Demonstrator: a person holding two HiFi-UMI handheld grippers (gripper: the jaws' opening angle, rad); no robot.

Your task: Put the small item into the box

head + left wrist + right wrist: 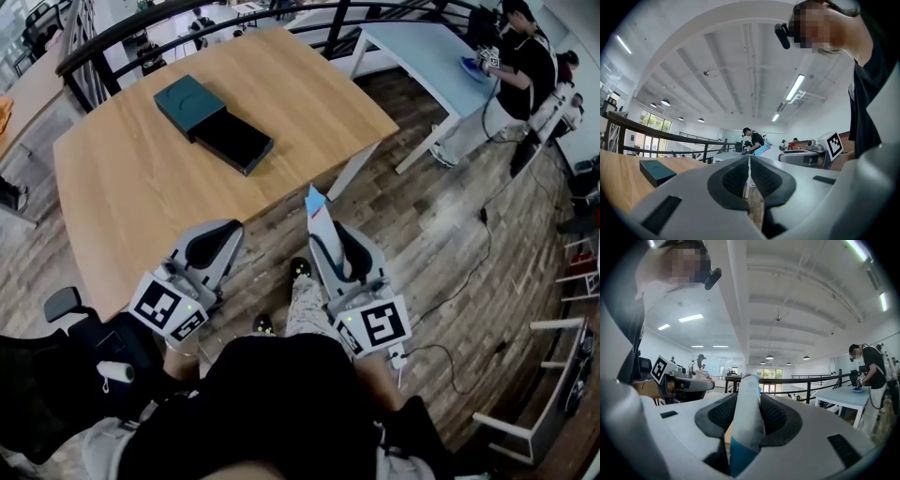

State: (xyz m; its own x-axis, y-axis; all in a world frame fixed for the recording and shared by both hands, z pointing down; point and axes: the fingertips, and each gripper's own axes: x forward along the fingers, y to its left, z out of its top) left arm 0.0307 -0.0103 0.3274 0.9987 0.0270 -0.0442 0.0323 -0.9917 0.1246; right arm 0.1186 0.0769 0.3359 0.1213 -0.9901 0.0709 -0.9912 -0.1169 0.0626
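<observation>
Right gripper view showed the small item (pixel 746 420), a white-and-blue packet, well apart from the box (pixel 214 125) on the table (pixel 131 197). Being soft, it might bend or slip in transit. The right gripper (pixel 747 399) pinched it tightly; the left gripper (pixel 749 165) was closed on nothing.

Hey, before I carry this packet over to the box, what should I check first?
1. Small item clamped between the right gripper jaws: ok.
2. Left gripper jaws together with nothing between them: ok.
3. Box open, black tray slid out: ok.
4. Black tray empty inside: cannot tell.
5. Table bare between grippers and box: ok.
6. Right gripper above the box: not ok, it is off the table's near edge.
</observation>
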